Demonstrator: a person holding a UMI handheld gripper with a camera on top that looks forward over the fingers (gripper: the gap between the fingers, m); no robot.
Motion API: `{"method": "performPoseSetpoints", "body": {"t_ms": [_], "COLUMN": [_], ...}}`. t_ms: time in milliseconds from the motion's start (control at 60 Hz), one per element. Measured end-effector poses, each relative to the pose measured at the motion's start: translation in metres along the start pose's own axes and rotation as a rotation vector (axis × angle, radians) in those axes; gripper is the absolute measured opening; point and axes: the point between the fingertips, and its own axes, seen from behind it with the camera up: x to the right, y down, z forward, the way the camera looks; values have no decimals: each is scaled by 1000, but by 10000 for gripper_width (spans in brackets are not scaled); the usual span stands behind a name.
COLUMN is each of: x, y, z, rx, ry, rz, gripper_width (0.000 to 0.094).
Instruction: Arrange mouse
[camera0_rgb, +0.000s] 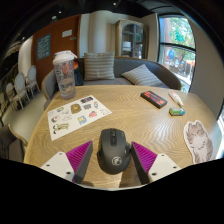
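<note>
Straddling the mouse at the table's near edge.
Gripper fingers are spread apart; the black mouse rests on the table between them, a gap visible at each side, its long axis parallel to the fingers. Beyond lie a sticker sheet, a phone and, at the far edge, a cup.

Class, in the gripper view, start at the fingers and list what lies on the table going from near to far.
Black mouse between the open fingers → sticker sheet → dark phone-like slab → lidded plastic cup at the far edge.
</note>
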Motion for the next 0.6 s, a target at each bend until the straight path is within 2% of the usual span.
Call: {"method": "performPoseSetpoints", "body": {"t_ms": [67, 300, 317, 333, 417, 600], "x": [-3, -2, -1, 1, 25, 171], "y": [-5, -6, -9, -16, -20, -49], "z": [4, 1, -3, -6, -28, -90], "rx": [3, 0, 1, 29, 35, 114], "ry": [-15, -27, -27, -24, 7, 189], "rz": [-9, -33, -48, -69, -102, -59], "gripper_width": [605, 475, 446, 441, 438, 441]}}
